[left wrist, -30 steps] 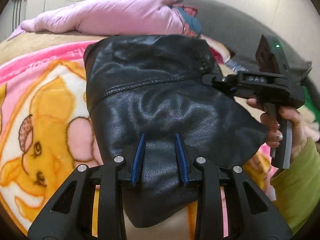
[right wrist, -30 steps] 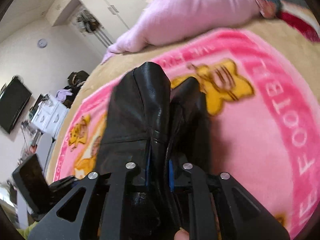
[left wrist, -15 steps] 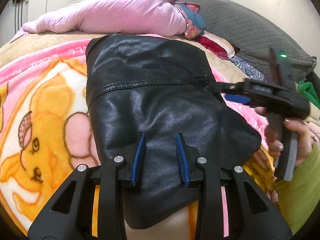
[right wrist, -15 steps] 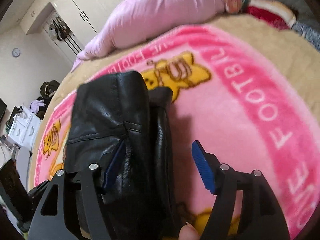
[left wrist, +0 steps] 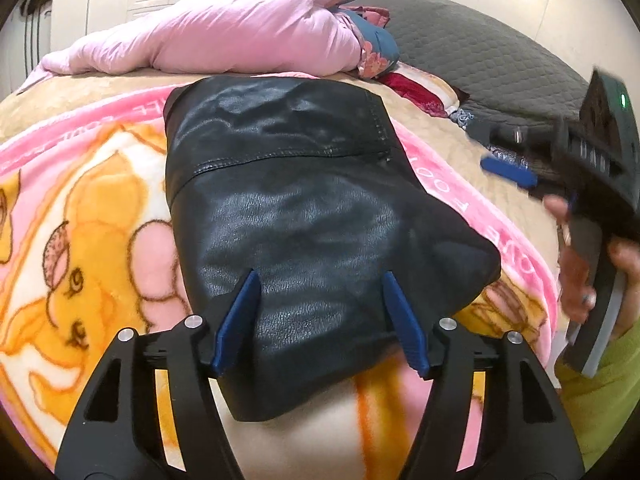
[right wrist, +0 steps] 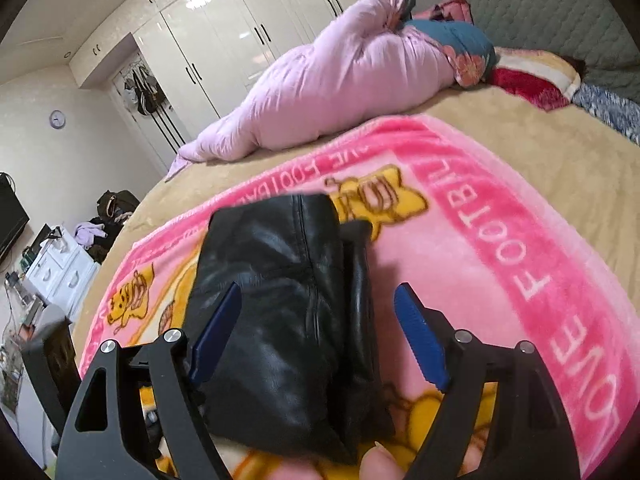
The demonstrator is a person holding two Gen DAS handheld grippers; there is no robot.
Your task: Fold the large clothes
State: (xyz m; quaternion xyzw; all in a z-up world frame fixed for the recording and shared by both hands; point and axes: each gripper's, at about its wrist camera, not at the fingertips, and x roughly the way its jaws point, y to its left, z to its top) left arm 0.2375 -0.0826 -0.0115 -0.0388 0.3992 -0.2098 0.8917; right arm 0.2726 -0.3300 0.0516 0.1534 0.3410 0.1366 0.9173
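A folded black leather garment (left wrist: 304, 216) lies on a pink fleece blanket with yellow cartoon bears (left wrist: 80, 264), which is spread over a tan bed cover (right wrist: 520, 144). The left tool (left wrist: 322, 320) hangs just above the garment's near end with its blue-padded fingers (left wrist: 238, 320) spread wide, gripping nothing; the leather shows between them and runs ahead of the tool toward a crumpled pale pink quilt (left wrist: 240, 36) at the far side of the bed. To the right of the left tool, well clear of the garment's edge, the right tool (left wrist: 516, 160) is held in a hand (left wrist: 576, 272) with a green sleeve. In the right wrist view the right tool (right wrist: 320, 340) is also spread open and empty; the garment (right wrist: 280, 312) sits between and just ahead of its fingers, closer to the left one, its stacked folded edges facing the camera. A dark grey quilted headboard (left wrist: 480, 52) lies beyond the quilt.
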